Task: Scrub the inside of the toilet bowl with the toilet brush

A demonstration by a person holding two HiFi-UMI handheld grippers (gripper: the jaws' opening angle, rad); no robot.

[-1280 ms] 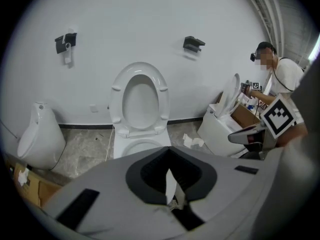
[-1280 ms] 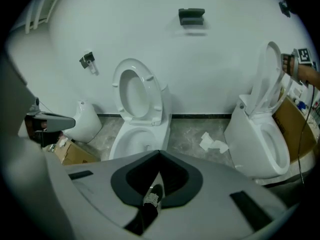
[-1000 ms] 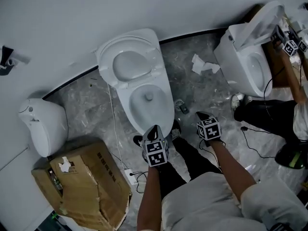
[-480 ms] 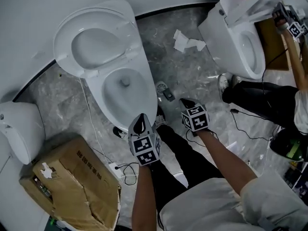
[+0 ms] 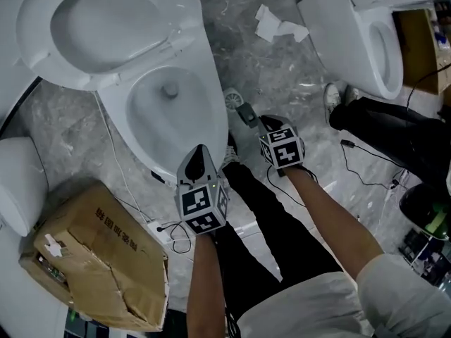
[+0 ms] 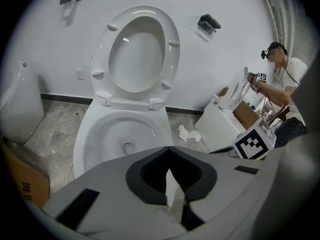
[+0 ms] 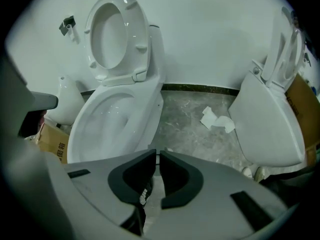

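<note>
The white toilet (image 5: pixel 211 111) stands with seat and lid up, and its bowl (image 6: pixel 107 134) (image 7: pixel 107 124) is bare inside. A small round brush-like thing with a dark stub, which I take for the toilet brush (image 5: pixel 234 100), sits on the floor just right of the bowl. My right gripper (image 5: pixel 265 122) (image 7: pixel 156 153) points steeply down close behind it. Its jaws are opening, a narrow slit apart, with nothing between the pads. My left gripper (image 5: pixel 199 158) (image 6: pixel 169 150) hangs at the bowl's front rim, jaws shut and holding nothing.
A torn cardboard box (image 5: pixel 99 259) lies left of my legs, with a white urinal (image 5: pixel 14 182) beyond it. Crumpled paper (image 5: pixel 278 23) lies on the marble floor. A second toilet (image 5: pixel 366 41) stands to the right, with another person's shoe (image 5: pixel 337 97) and cables (image 5: pixel 366 167) beside it.
Both grippers have sunk toward the floor at the bowl's front. The head view has closed in on the toilet. The right gripper now sits nearer the brush.
</note>
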